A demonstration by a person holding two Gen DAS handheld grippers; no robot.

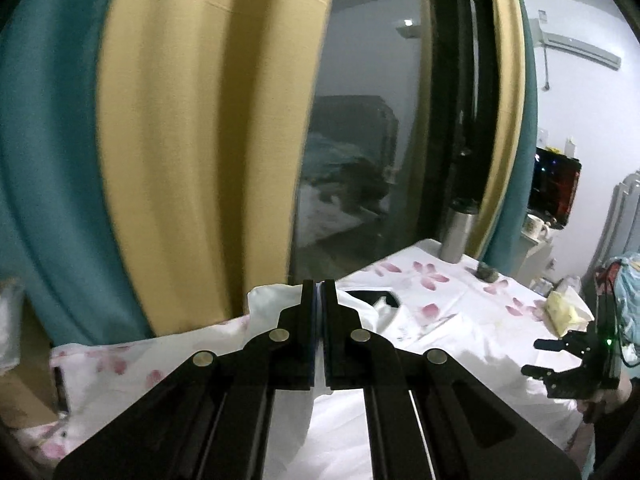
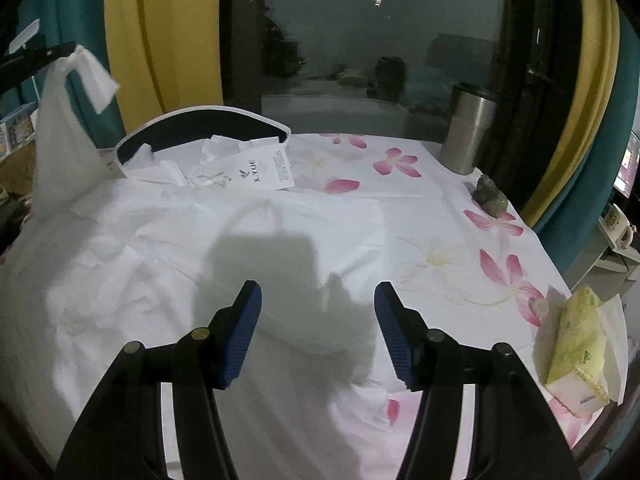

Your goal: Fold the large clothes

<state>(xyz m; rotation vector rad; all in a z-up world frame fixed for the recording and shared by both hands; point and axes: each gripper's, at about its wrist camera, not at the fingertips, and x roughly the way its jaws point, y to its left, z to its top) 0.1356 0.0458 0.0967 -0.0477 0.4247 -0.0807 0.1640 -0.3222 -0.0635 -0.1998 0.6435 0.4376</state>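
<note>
A large white garment (image 2: 200,240) lies spread on the floral cloth, its dark-lined collar (image 2: 192,124) and printed label (image 2: 264,168) at the far side. My left gripper (image 1: 319,292) is shut on a fold of the white fabric (image 1: 272,300) and holds it up off the table. In the right wrist view that gripper (image 2: 60,52) shows at the upper left, with the cloth hanging from it in a taut sheet. My right gripper (image 2: 318,332) hovers open over the garment's near part, nothing between its blue pads; it also shows at the right edge of the left wrist view (image 1: 560,360).
A steel tumbler (image 2: 468,128) and a small stone (image 2: 490,196) stand at the far right of the floral tablecloth (image 2: 460,260). A tissue pack (image 2: 576,344) lies at the right edge. Yellow and teal curtains and a dark glass door lie behind.
</note>
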